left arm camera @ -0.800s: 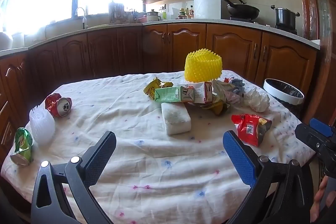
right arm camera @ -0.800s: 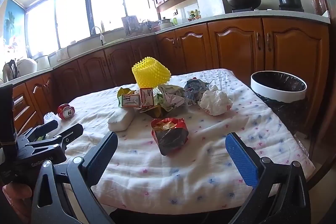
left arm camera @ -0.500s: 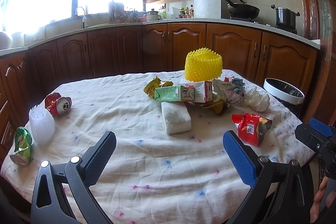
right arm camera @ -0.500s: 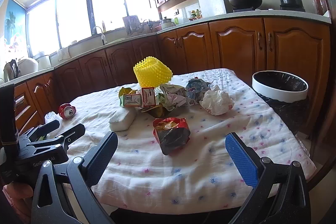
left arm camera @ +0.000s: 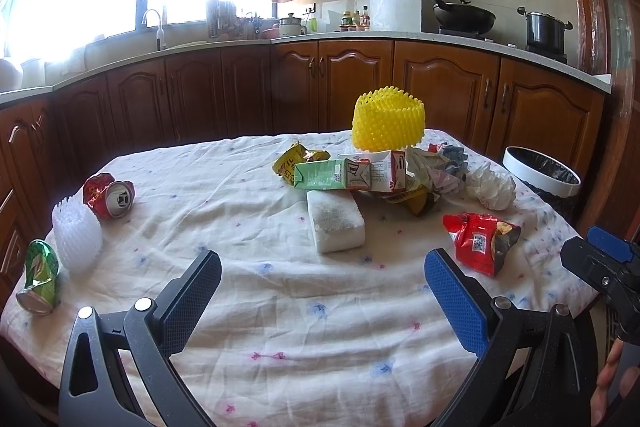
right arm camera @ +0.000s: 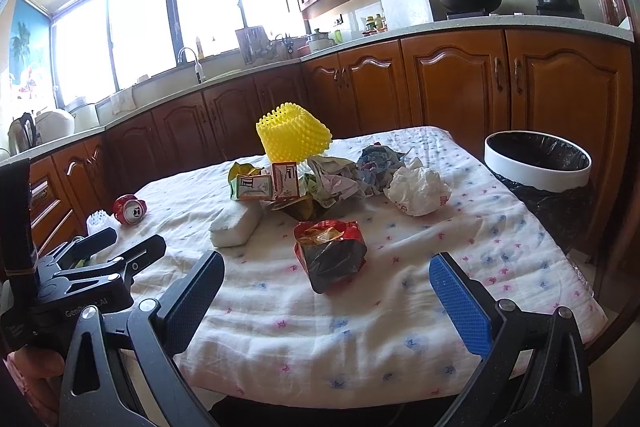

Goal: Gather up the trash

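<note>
- Trash litters the table (left arm camera: 280, 327): red bag (right arm camera: 330, 255) nearest, white foam block (left arm camera: 335, 223) beside it, cartons (left arm camera: 352, 175) and a yellow net (left arm camera: 387, 125) heaped behind.
- Left gripper (left arm camera: 322, 291) hovers at the near edge, fingers spread wide, holding nothing.
- Right gripper (right arm camera: 326, 293) likewise, spread and empty, the red bag just ahead.
- Bin (right arm camera: 538, 161) stands off the table's right side.

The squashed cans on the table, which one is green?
The green can lies at the table's left edge, nearest the camera, beside the white foam net. The other can, farther back, is red.
</note>
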Available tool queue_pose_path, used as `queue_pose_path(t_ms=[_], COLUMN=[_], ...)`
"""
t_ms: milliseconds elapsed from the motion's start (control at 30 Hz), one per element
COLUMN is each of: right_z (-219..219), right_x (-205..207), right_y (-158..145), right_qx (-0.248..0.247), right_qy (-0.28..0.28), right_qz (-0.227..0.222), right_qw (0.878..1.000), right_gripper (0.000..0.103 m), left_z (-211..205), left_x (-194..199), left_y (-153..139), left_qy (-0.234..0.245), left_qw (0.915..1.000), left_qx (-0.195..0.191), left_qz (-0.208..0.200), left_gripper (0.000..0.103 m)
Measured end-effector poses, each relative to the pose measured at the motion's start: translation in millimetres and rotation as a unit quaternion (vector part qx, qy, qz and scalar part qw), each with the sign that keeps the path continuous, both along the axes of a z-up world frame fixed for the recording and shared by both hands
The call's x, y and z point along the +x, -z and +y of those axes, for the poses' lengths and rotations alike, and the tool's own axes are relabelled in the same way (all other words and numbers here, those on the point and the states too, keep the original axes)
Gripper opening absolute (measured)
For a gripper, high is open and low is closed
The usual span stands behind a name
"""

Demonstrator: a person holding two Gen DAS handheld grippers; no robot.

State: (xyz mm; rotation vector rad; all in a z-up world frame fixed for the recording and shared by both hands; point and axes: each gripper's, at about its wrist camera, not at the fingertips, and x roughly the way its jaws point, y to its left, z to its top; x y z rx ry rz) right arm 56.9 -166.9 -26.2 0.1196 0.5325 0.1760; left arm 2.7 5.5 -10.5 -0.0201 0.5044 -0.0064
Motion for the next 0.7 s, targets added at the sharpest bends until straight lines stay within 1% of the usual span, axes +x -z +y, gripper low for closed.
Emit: queue_pose_path(t_ms=[233, 400, 433, 533, 600, 667, 700], right_z=[0, -2, -2, -3, -5, -6, -7], right_x=[4, 11, 13, 18, 24, 30, 33], right_y=[3, 5, 6, 8, 9, 12, 14], right_qx=[0.003, -0.002, -0.003, 0.002, 0.005, 0.002, 0.004], right_qy=[-0.004, -0.006, -0.007, -0.010, -0.011, -0.013, -0.014], right_qz=[0.011, 0.023, 0.015, 0.013, 0.027, 0.018, 0.024], right_qw=[1.000, 1.000, 1.000, 1.000, 1.000, 1.000, 1.000], right_gripper=[0.103, 0.103, 0.103, 0.103, 0.103, 0.103, 0.103], left_z=[-1, 0, 1, 4, 6, 7, 8], left_x=[7, 19, 22, 35, 45, 56, 61], left_y=[1, 4, 4, 5, 5, 5, 5], left_qy=[0.001, 0.000, -0.001, -0.002, -0.003, -0.006, -0.005], left_qw=[0.9999, 0.9996, 0.9994, 0.9988, 0.9983, 0.9979, 0.9977], left_qx=[-0.001, -0.005, -0.007, -0.013, -0.017, -0.018, -0.019], left_qz=[0.011, 0.029, 0.033, 0.048, 0.057, 0.062, 0.066], left_gripper=[0.102, 0.102, 0.102, 0.102, 0.102, 0.102, 0.102])
